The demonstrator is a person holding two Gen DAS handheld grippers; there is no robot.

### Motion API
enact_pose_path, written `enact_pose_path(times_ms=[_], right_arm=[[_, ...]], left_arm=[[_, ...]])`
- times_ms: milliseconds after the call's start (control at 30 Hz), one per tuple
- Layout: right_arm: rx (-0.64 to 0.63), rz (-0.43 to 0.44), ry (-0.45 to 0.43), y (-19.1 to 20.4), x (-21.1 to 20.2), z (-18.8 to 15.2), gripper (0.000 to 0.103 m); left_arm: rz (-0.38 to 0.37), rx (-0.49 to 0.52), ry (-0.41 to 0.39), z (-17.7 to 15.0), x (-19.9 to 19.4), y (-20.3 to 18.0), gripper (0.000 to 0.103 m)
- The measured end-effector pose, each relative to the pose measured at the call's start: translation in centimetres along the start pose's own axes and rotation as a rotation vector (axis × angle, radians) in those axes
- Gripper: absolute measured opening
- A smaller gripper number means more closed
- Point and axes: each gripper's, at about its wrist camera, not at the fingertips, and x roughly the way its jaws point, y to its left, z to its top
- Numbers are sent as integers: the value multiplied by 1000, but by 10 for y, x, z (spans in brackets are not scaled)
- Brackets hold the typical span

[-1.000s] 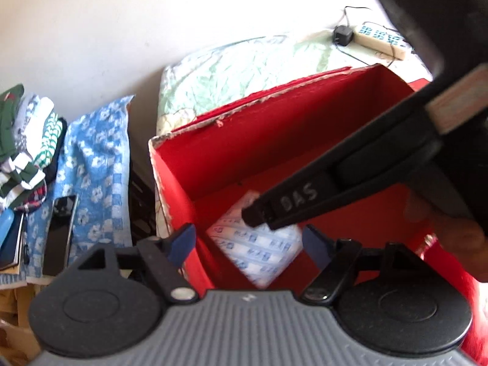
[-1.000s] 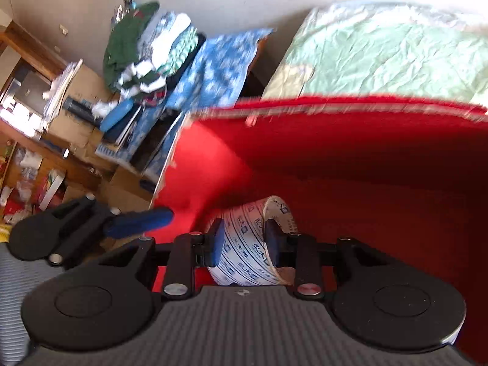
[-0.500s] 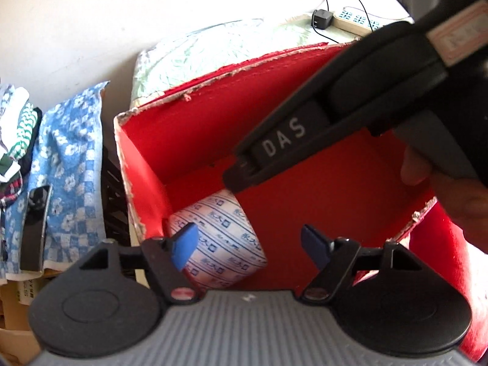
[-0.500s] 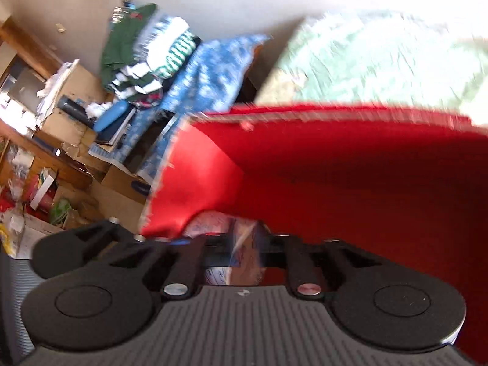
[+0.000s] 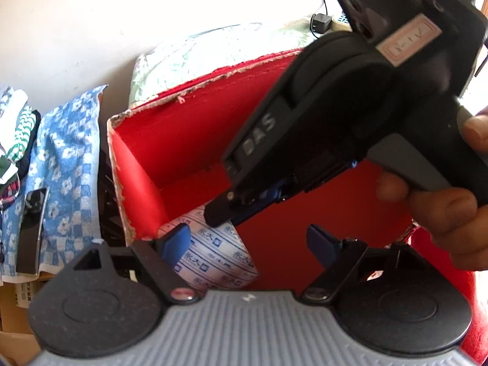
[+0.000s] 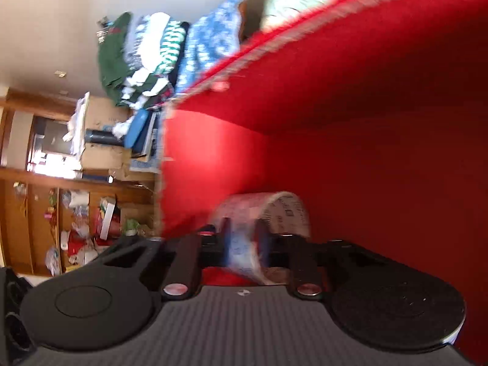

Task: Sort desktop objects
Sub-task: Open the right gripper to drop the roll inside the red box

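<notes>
A red box (image 5: 183, 140) stands open at the top, and a tape roll (image 5: 213, 256) with blue print lies in its near left corner. My right gripper (image 5: 219, 213) reaches down into the box, held by a person's hand (image 5: 442, 207). In the blurred right wrist view my right gripper (image 6: 244, 238) is shut on the wall of the tape roll (image 6: 283, 210), close to the red box (image 6: 366, 122) floor. My left gripper (image 5: 247, 238) hovers over the box's near edge. Its jaws are opening and nothing is pressed between them; the roll lies below.
A blue floral cloth (image 5: 67, 167) with a black phone (image 5: 30, 228) on it lies left of the box. Pale green bedding (image 5: 213, 52) and a charger (image 5: 321, 19) are behind it. Folded clothes (image 6: 143, 58) and cardboard boxes (image 6: 100, 152) fill the far left.
My right gripper rolled and sank deeper into the red box; its jaws opened, then closed on the roll's wall. The left gripper's jaws stand a little wider.
</notes>
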Motion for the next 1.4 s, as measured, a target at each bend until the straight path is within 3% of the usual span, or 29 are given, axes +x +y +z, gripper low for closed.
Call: enact_pose_path(times_ms=[167,233,300,433,500,533,600,633,767,833,867,967,1067,1133,1233,1300,1400], right_arm=[[-13,-1,-19,2,-9,-4,9],[-5,-8,-8,0,-10,-4,19],[23,-7,-3,-4,-5,-2,40],[45,1,47,-7,8,1,43],[48,44,46,-5,11,1,20],[29,40,28,-1,8,2,19],[-19,24,-14,7,-2,3,6],[-43,14,-33,10,-7,4,6],[-317,-271,-112,38,-26,-4,6],[-448,-400,-67,48,-17,-10,7],[-484,-420,-37,49,-11,-14,12],[-467,-375,14,45,-3,-17,24],[-403,-317,-76,42,-24,-11,27],[-357,-329,-162,38,-43,-6,28],[-309,-498,-233,28,-57,-2,29],[-285,-574,-192,18,-52,-1,31],[-190,-536,-103,-1,-41,0,30]], left_arm=[[-12,-3,10,2,-7,1,84],[-13,-2,-1,2,-15,3,86],[-5,1,-3,2,-21,3,87],[1,5,4,-1,-24,3,88],[7,7,3,-7,-23,0,89],[9,8,3,-7,-21,-2,89],[4,2,2,-4,-17,-3,89],[-1,-3,2,-5,-16,-3,89],[-18,-22,-1,-3,-15,0,89],[-33,-33,2,-2,-13,1,89],[-39,-37,4,-1,-12,1,90],[-43,-36,1,1,-10,-2,90],[-39,-53,11,5,-6,-1,90],[-32,-62,18,10,-1,-2,90],[-28,-58,45,19,13,-10,87],[-16,-49,45,23,17,-16,88],[-49,-62,76,29,27,-18,83]])
